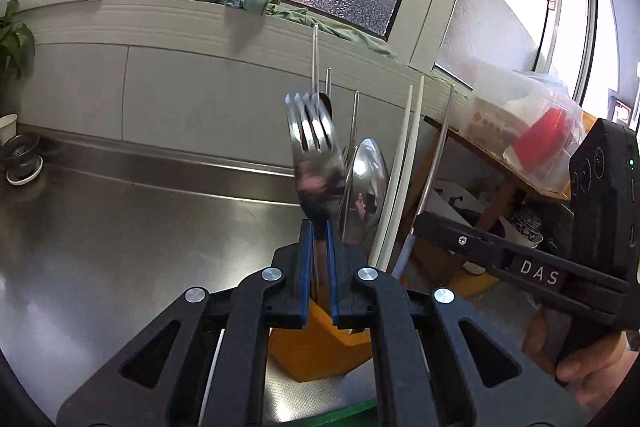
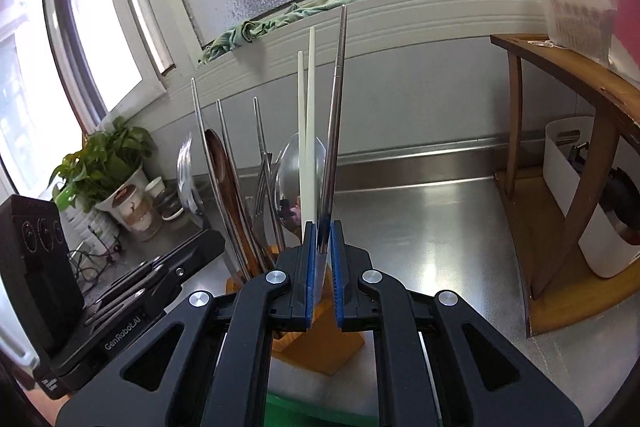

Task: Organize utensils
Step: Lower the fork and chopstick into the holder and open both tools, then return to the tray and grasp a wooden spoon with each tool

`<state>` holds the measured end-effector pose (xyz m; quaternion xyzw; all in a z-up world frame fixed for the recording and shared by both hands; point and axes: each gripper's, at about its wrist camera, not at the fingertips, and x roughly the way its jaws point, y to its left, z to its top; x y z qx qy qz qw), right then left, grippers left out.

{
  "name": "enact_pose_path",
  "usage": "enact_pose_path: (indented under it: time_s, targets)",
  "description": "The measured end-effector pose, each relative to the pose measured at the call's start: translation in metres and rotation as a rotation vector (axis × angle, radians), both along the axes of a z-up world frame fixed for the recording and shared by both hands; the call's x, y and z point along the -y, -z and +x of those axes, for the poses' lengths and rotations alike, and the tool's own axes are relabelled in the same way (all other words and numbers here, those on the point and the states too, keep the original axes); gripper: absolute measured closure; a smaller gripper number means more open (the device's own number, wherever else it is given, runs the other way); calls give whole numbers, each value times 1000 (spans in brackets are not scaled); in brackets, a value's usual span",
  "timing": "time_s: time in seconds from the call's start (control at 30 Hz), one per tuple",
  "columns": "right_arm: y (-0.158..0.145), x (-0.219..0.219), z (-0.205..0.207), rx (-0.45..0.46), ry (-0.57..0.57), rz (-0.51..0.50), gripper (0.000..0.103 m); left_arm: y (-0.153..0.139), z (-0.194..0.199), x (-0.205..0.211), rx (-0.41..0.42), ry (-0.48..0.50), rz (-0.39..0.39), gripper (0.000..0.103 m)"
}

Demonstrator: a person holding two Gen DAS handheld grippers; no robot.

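Observation:
My left gripper (image 1: 319, 227) is shut on a steel fork (image 1: 314, 155), tines up, over the orange utensil holder (image 1: 316, 347). A steel spoon (image 1: 366, 195) and several chopsticks stand in the holder beside it. My right gripper (image 2: 324, 233) is shut on chopsticks, a white one (image 2: 309, 131) and a steel one (image 2: 335, 131), held upright above the same holder (image 2: 320, 343). A wooden spoon (image 2: 224, 179), a steel spoon (image 2: 288, 183) and more steel chopsticks stand in the holder to the left. The right gripper's body shows in the left wrist view (image 1: 520, 267).
The holder stands on a steel counter (image 1: 120, 227) against a panelled wall. A wooden shelf (image 2: 580, 99) with a plastic bin stands at the right, a white caddy (image 2: 576, 187) under it. Potted plants (image 2: 108, 167) and cups sit at the left. A green cloth (image 1: 248, 1) lies on the sill.

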<state>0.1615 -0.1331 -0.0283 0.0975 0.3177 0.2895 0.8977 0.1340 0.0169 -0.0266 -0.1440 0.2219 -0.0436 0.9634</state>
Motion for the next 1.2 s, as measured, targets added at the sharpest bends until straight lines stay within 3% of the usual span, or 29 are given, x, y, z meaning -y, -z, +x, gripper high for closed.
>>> enact_pose_path:
  time_s: [0.23, 0.3, 0.33, 0.37, 0.4, 0.43, 0.47, 0.5, 0.6, 0.83, 1.03, 1.07, 1.13, 1.17, 1.2]
  targets:
    - [-5, 10, -8, -20, 15, -2, 90, -18, -16, -4, 20, -26, 4, 77]
    - [-12, 16, -14, -15, 20, 2, 70, -25, -22, -6, 23, -38, 15, 65]
    - [-16, 21, -18, -11, 27, 2, 41, -29, -27, -8, 20, -46, 16, 61]
    - [-19, 26, -23, -2, 37, 0, 28, -32, -31, -11, 11, -55, 16, 52]
    - [-23, 31, -28, -1, 42, -12, 27, -35, -34, -12, -4, -60, 16, 39]
    - [-25, 33, -31, -16, 31, -23, 22, -37, -38, -15, -33, -63, 11, 33]
    - [-25, 34, -32, -32, 19, -32, 9, -39, -41, -18, -62, -58, 1, 24]
    - [-26, 35, -34, -59, 4, -48, 4, -40, -43, -19, -91, -46, -10, 18]
    - [-26, 33, -47, -136, -47, -117, 4, -42, -55, -22, -182, -17, -31, 8]
    - [-21, 24, -86, -258, -121, -239, 4, -33, -82, -19, -386, 46, -64, 8]
    - [-1, 22, -106, -403, -162, -261, 6, -9, -103, -12, -562, 70, -63, 8]
    - [3, 21, -110, -423, -174, -270, 12, -4, -106, -10, -583, 78, -62, 8]
    - [16, 20, -115, -479, -204, -279, 43, 7, -111, -6, -619, 101, -64, 18]
    - [23, 19, -117, -515, -217, -271, 55, 13, -114, -4, -638, 108, -64, 30]
    - [28, 19, -119, -536, -227, -265, 60, 17, -115, -1, -653, 111, -62, 40]
